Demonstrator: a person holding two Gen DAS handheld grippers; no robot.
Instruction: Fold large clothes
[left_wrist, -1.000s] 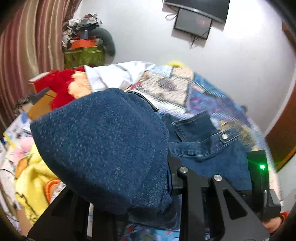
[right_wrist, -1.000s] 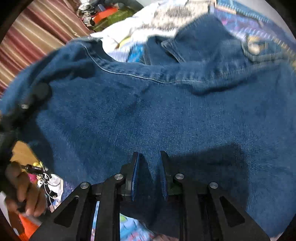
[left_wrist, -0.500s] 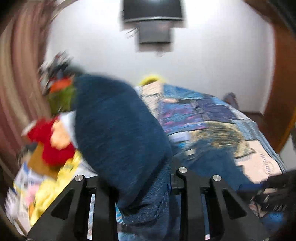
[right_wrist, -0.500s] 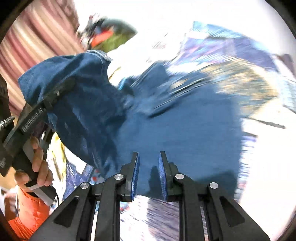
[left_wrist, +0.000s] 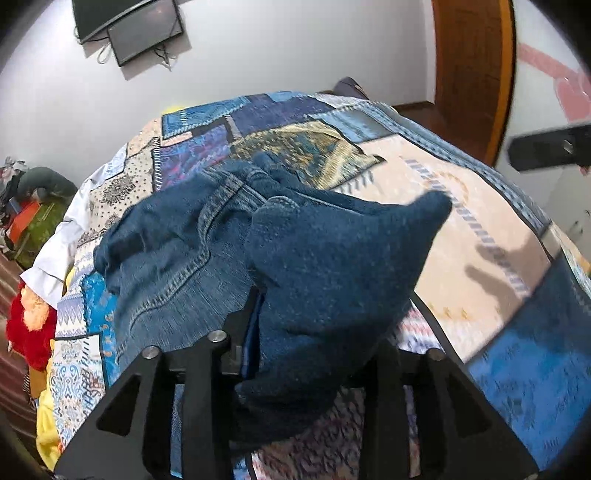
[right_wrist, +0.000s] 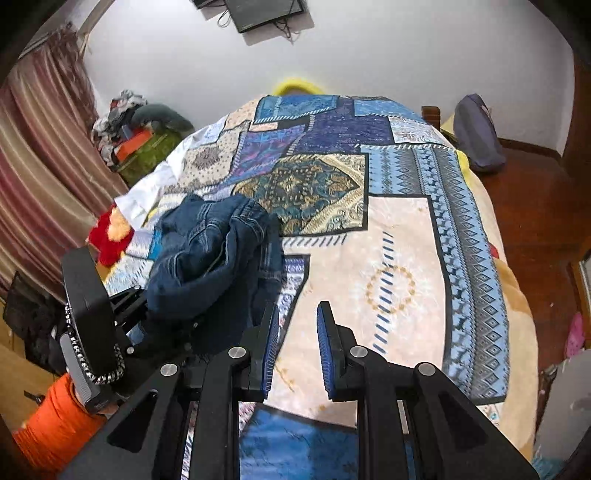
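A dark blue denim garment (left_wrist: 229, 254) lies bunched on the left part of the patchwork bedspread (left_wrist: 461, 229). My left gripper (left_wrist: 310, 332) is shut on a fold of the denim, which drapes over its fingers and hides the tips. In the right wrist view the denim garment (right_wrist: 214, 254) sits in a heap beside the left gripper's body (right_wrist: 92, 317). My right gripper (right_wrist: 295, 332) is open and empty above the bedspread (right_wrist: 388, 266), just right of the heap.
A red plush toy (right_wrist: 109, 236) and white cloth (right_wrist: 147, 192) lie at the bed's left edge. A clutter pile (right_wrist: 136, 136) stands by the striped curtain (right_wrist: 40, 177). A bag (right_wrist: 476, 133) sits on the wooden floor at right. A screen (right_wrist: 258, 11) hangs on the wall.
My right gripper has let go of the denim and pulled back, now open. The spread garment has dropped into a heap on the bed. My left gripper swung right, still holding its fold.
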